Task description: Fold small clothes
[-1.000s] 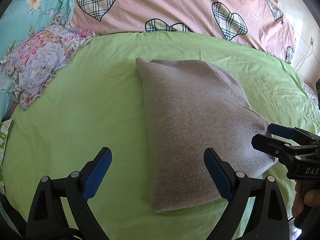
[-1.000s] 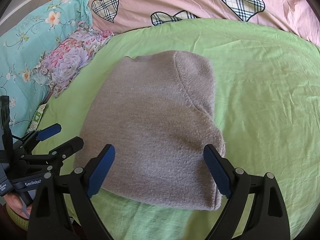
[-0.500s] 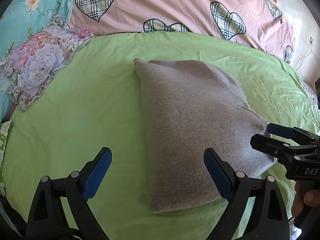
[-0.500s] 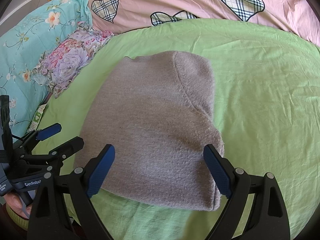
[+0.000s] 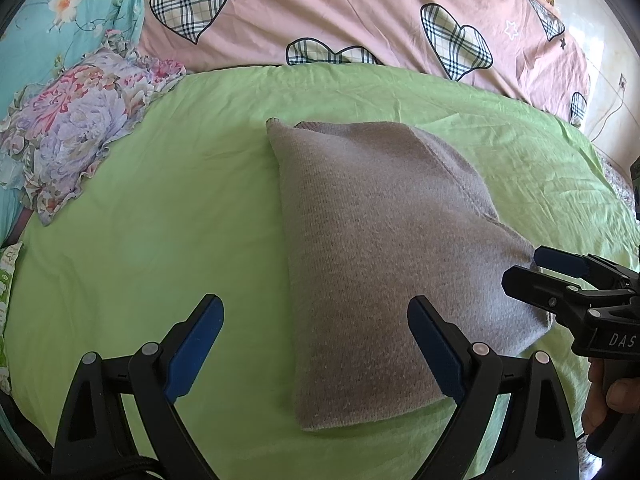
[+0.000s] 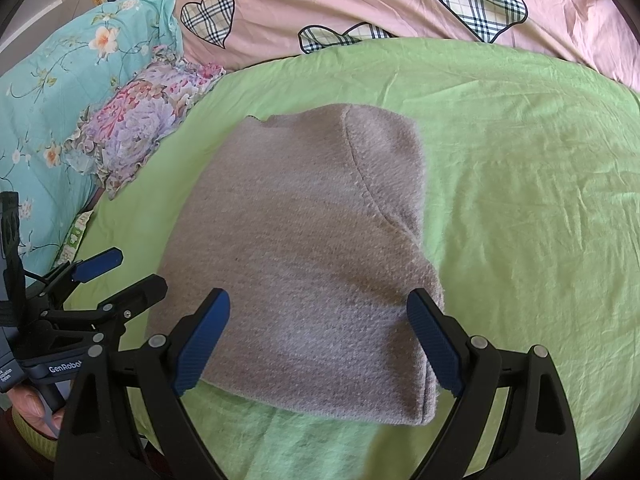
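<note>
Grey knit garment (image 5: 384,248) folded into a thick rectangle, lying mid-bed on the green sheet (image 5: 160,220), well clear of the floral pillow (image 5: 76,128) and the pink heart quilt (image 5: 360,12). Left tongs (image 5: 316,344) spread wide, empty, hovering over the garment's near left corner. Right tongs (image 6: 320,336) spread wide, empty, above the garment's near edge, no contact seen.
</note>
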